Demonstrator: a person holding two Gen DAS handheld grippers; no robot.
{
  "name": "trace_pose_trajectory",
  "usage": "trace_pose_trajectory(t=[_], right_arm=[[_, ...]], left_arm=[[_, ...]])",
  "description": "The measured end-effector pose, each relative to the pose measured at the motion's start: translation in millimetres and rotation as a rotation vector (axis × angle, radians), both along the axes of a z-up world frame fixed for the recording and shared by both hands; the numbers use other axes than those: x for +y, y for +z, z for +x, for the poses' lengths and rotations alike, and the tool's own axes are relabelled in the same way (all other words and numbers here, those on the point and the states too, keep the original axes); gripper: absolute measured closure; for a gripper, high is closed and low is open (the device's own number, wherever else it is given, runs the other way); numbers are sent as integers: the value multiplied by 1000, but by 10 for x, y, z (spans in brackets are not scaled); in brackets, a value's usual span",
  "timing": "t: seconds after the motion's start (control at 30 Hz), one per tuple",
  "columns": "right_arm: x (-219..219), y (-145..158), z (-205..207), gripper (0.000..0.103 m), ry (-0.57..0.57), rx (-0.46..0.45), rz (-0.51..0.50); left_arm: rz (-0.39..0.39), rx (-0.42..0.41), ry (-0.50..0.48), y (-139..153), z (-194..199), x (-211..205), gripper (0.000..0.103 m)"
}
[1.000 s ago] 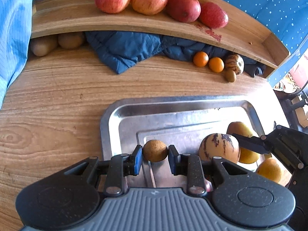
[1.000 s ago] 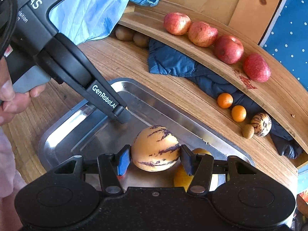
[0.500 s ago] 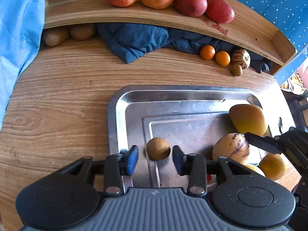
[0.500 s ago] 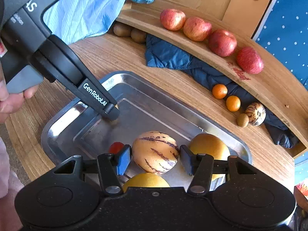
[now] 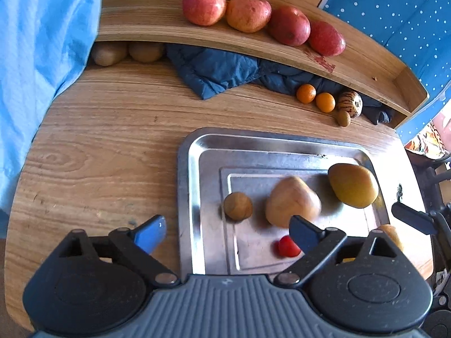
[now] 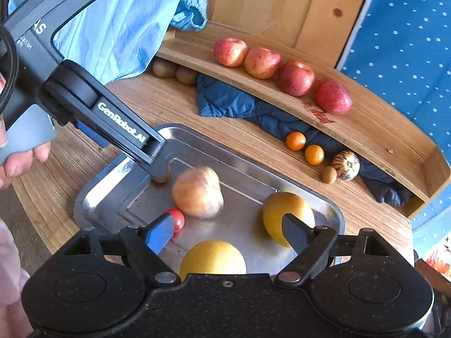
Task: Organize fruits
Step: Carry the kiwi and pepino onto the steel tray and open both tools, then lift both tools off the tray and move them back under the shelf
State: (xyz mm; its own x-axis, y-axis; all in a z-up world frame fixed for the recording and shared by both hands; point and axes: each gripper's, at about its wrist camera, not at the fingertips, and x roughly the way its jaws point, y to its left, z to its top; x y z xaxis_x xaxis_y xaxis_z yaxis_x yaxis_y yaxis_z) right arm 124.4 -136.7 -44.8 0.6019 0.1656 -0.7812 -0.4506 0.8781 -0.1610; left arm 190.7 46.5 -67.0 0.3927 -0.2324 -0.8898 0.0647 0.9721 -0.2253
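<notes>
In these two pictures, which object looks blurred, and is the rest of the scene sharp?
Left wrist view: only the large pale fruit in the metal tray is smeared, apparently by motion; the apples are sharp. Right wrist view: the same fruit is blurred, while the cherry tomato stays crisp.

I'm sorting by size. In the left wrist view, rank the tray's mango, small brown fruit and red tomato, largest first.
1. Mango, clearly largest.
2. Small brown fruit.
3. Red tomato, smallest, though a gripper finger partly hides it.
</notes>
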Motion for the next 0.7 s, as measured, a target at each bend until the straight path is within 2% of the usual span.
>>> trace_pose_trajectory(t=[0.23, 0.7], right_arm=[[19, 102, -267, 4, -75, -30, 8], [-30, 170, -804, 1, -247, -54, 8]], left_arm=[[24, -10, -20, 91, -221, 97, 1], [69, -6, -176, 157, -600, -73, 1]])
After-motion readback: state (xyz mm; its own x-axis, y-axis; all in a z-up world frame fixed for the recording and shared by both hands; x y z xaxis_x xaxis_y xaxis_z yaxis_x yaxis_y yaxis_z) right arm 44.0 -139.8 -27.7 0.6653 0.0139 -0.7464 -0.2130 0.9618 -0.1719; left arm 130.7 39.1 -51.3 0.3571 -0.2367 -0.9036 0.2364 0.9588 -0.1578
